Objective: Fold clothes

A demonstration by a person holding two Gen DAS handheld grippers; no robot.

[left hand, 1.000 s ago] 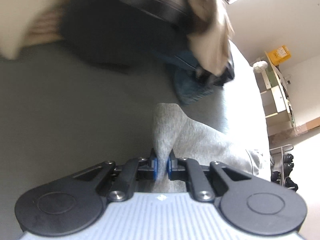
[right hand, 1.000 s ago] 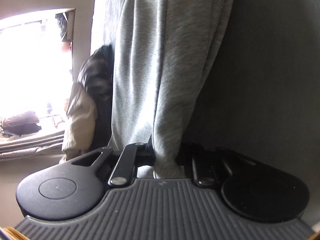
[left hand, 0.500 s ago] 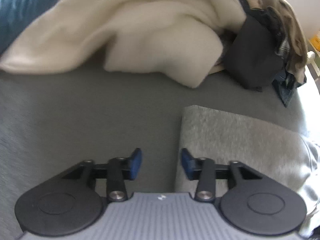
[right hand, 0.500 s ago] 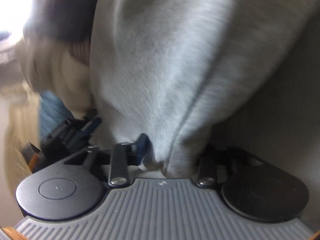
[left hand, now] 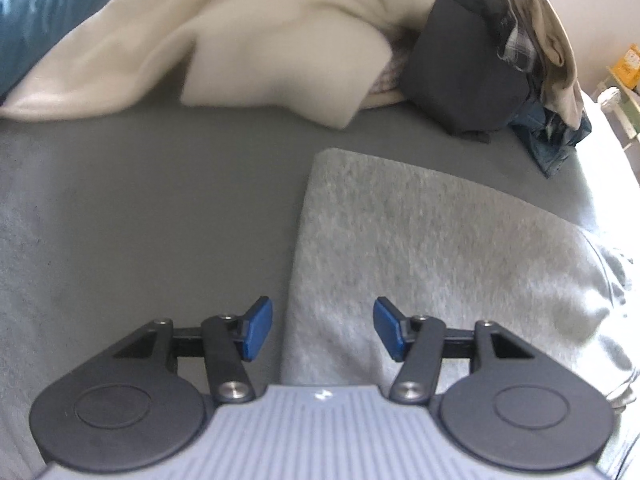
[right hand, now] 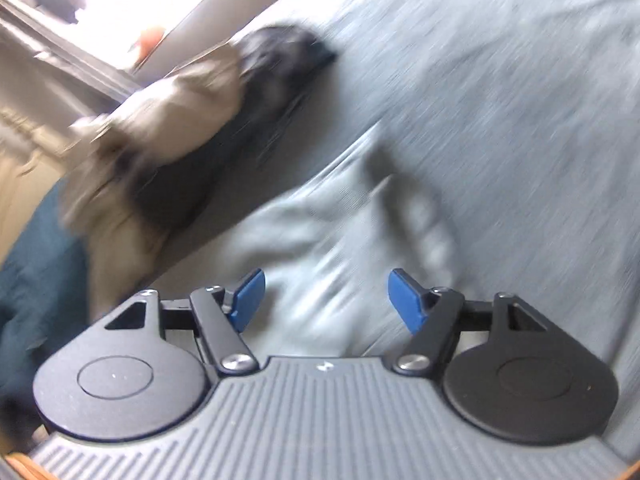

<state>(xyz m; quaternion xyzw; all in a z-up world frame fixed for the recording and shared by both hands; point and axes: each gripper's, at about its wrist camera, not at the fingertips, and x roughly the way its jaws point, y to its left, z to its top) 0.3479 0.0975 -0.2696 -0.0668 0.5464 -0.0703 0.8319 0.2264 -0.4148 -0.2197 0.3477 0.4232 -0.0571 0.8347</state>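
Both grippers gape, empty. Grey garment [left hand: 432, 248] lies flat, straight left edge running forward between left gripper [left hand: 323, 330] fingers; right gripper [right hand: 326, 300] view blurred.

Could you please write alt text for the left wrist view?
The open left gripper hovers over the edge of a light grey garment lying flat on a dark grey bed sheet. Behind lie a cream blanket and a pile of clothes.

A folded sweatshirt [left hand: 440, 248] lies on the bed [left hand: 140, 208] at lower right of the left wrist frame; a blanket [left hand: 240, 40] and clothes pile [left hand: 500, 60] lie behind it along the top.
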